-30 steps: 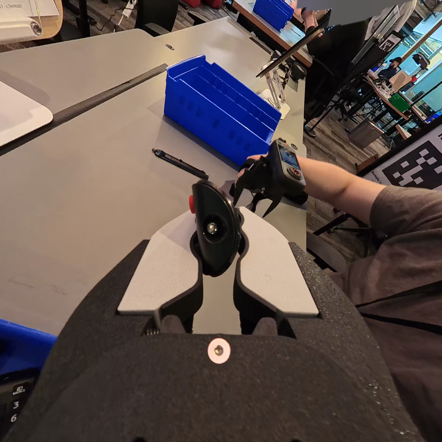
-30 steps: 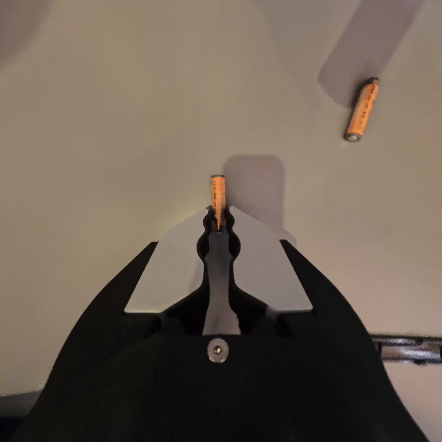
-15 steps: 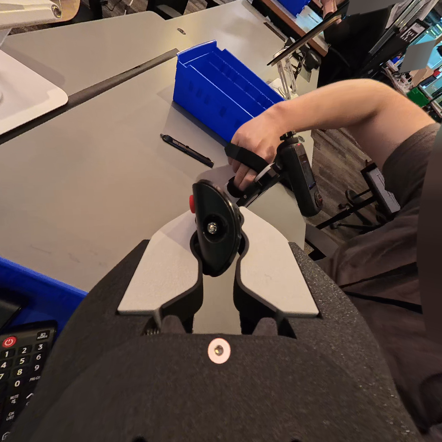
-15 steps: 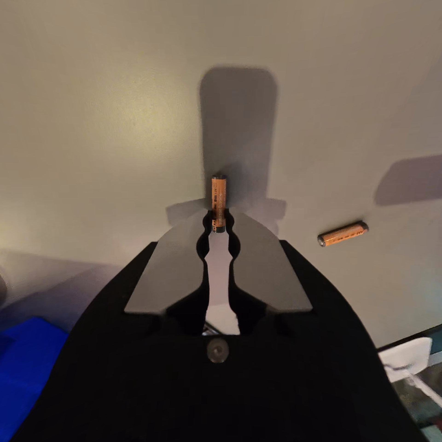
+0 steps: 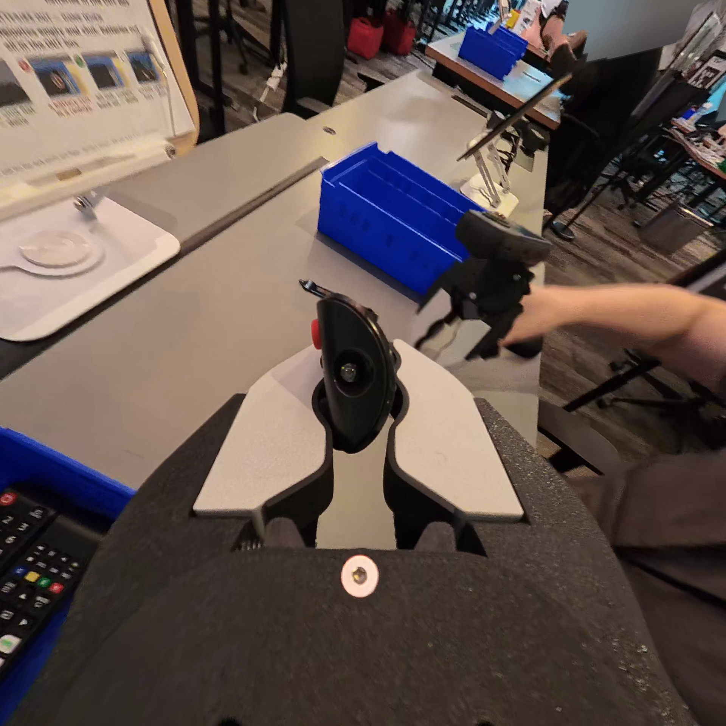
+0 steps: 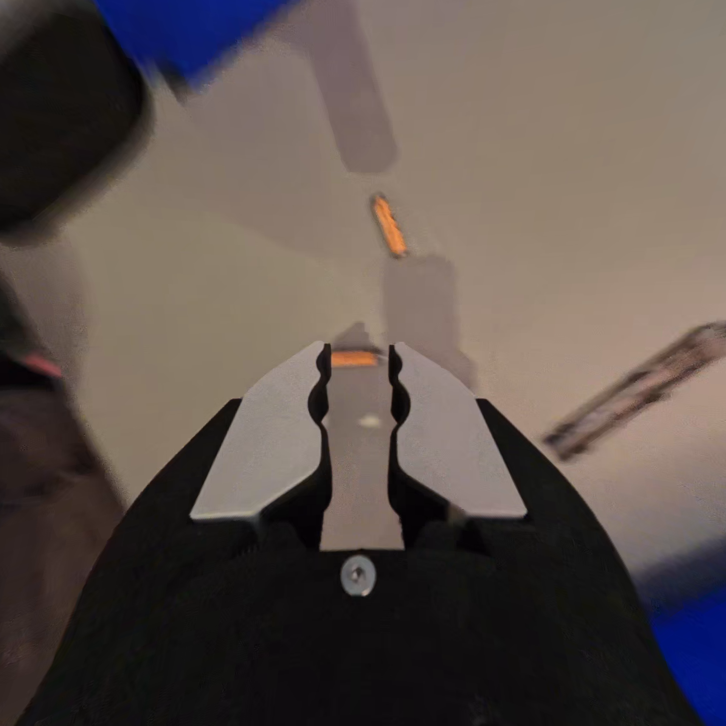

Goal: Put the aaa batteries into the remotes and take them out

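My left gripper (image 5: pixel 355 377) is shut on a black remote (image 5: pixel 353 389) with a red button, held end-on above the grey table (image 5: pixel 157 353). My right gripper (image 6: pixel 359 353) is open. The right wrist view is blurred by motion. One orange AAA battery (image 6: pixel 351 358) lies crosswise in the gap at the fingertips and does not fill it. A second orange battery (image 6: pixel 388 231) lies on the table farther ahead. The right gripper also shows in the left wrist view (image 5: pixel 455 338), low over the table to the right of the remote, held by a bare arm.
A blue bin (image 5: pixel 393 220) stands behind the remote, with a black pen (image 5: pixel 314 288) in front of it; the pen also shows in the right wrist view (image 6: pixel 636 389). Another blue bin (image 5: pixel 51 471) at the lower left holds a second remote (image 5: pixel 27 569). A white tablet stand (image 5: pixel 78 255) is at the left.
My right gripper has opened and let go of the battery, which now lies crosswise at the tips. The right view has swung around. My left gripper still holds the remote and has tilted up.
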The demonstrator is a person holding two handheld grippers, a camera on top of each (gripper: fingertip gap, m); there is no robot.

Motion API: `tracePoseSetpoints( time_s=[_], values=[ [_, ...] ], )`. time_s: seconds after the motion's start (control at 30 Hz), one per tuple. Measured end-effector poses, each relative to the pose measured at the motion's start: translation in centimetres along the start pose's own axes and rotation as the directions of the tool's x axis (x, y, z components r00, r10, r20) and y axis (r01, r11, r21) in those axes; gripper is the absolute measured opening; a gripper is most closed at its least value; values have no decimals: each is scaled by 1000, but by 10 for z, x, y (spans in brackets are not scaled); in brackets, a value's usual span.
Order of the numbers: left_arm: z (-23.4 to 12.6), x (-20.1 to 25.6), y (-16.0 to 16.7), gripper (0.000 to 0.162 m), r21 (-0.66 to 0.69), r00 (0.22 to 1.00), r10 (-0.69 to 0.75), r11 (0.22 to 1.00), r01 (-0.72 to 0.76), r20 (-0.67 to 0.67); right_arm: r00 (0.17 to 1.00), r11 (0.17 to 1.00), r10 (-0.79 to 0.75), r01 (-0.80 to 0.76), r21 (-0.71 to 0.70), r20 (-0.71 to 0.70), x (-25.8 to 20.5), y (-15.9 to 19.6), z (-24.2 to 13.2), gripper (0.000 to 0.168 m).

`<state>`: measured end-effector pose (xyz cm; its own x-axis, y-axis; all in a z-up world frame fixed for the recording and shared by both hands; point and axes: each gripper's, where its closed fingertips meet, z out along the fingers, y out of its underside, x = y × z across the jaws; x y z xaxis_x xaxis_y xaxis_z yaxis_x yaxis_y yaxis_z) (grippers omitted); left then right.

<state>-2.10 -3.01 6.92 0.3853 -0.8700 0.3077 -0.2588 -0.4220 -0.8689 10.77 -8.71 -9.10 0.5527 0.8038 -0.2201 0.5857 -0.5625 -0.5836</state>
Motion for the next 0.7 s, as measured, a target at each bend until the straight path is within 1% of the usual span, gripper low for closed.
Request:
tracePoseSetpoints(
  time_s=[0.03, 0.07, 0.1, 0.13, 0.17, 0.2, 0.27, 0.37, 0.4, 0.5, 0.6, 0.7],
  values=[
    [2, -2, -7, 25, 10, 1000, 16, 1000, -16, 21, 991, 987, 129, -131, 90, 25, -5, -7, -1, 30],
    [4, -6, -14, 25, 20, 998, 32, 999, -33, 52, 977, 966, 214, -211, 152, -5, -3, -10, -1, 31],
    [6, -10, -21, 25, 30, 995, 45, 998, -48, 90, 963, 953, 260, -244, 178, -75, 3, -9, 1, 32],
    [7, -14, -29, 25, 41, 990, 58, 997, -64, 130, 939, 948, 294, -262, 182, -177, 12, -4, 3, 34],
    [9, -18, -37, 25, 56, 984, 68, 995, -79, 163, 909, 944, 321, -284, 167, -268, 17, 2, 5, 40],
    [10, -20, -44, 25, 76, 980, 75, 993, -90, 185, 884, 939, 343, -311, 148, -319, 17, 7, 9, 40],
    [12, -23, -56, 25, 117, 974, 75, 988, -101, 212, 851, 922, 386, -365, 128, -355, 11, 12, 19, 39],
    [19, -18, -59, 25, 148, 981, 69, 984, -97, 181, 785, 912, 364, -409, 23, -501, 16, 34, 27, 40],
    [22, -15, -57, 25, 156, 985, 68, 983, -93, 159, 776, 904, 376, -426, 19, -506, 15, 36, 31, 40],
    [33, -8, -51, 25, 135, 994, 66, 988, -77, 86, 780, 872, 437, -490, -2, -447, 5, 38, 50, 40],
    [38, -2, -45, 25, 114, 995, 89, 989, -94, 53, 775, 868, 399, -491, -69, -490, 7, 46, 57, 39],
    [40, -1, -42, 25, 98, 993, 105, 989, -109, 47, 781, 878, 369, -470, -86, -504, 12, 48, 57, 25]
  ],
)
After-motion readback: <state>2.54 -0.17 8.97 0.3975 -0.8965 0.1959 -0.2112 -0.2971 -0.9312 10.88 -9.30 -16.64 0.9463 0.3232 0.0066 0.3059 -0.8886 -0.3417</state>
